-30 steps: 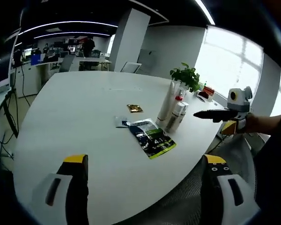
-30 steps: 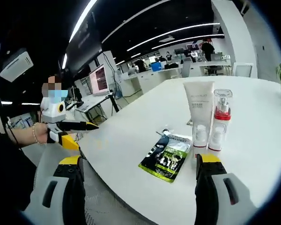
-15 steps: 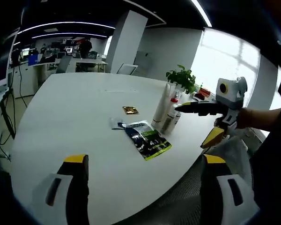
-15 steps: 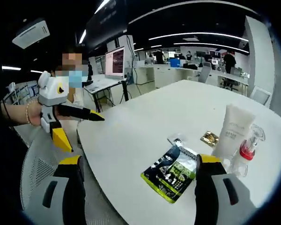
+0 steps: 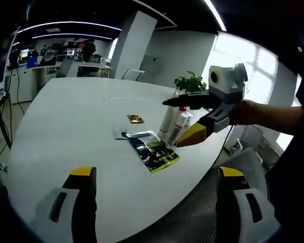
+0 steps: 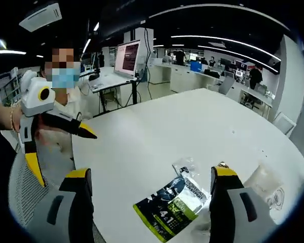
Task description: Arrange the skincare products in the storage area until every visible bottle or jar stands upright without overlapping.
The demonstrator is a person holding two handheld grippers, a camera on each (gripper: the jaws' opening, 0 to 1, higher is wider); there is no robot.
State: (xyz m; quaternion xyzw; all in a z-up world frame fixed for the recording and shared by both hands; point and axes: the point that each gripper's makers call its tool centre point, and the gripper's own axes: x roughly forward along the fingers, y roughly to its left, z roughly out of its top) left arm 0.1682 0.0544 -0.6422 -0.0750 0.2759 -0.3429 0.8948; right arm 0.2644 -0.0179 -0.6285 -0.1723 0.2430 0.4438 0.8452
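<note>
1. Skincare products are standing together near the far edge of the white surface (image 5: 66, 126): in the left gripper view I am seeing a white tube (image 5: 167, 120) upright, and just beside it a clear pump bottle (image 5: 181, 121) with a red collar, also upright as far as I can tell
2. Lying flat in front of them is a dark and green sachet (image 5: 153, 151), with a small clear packet (image 5: 122, 133) at its far end and a little gold packet (image 5: 135, 119) a bit beyond, apart from the rest
3. I am holding the left tool (image 5: 154, 202) well back from the items, its jaws standing wide apart with nothing between them
4. I am holding the right tool (image 6: 149, 202) over the surface edge, above the sachet, jaws likewise spread wide and empty; in the left gripper view it is reaching in front of the tube and bottle
5. In the right gripper view the tube and bottle are sitting at the right edge, blurred, so I cannot confirm their pose from there
6. My judgement: I am in the approach stage, with nothing gripped yet
7. Next I am expecting to bring one tool down to the flat sachet or the bottles, keeping clear of the upright pair so I am not knocking them over
</note>
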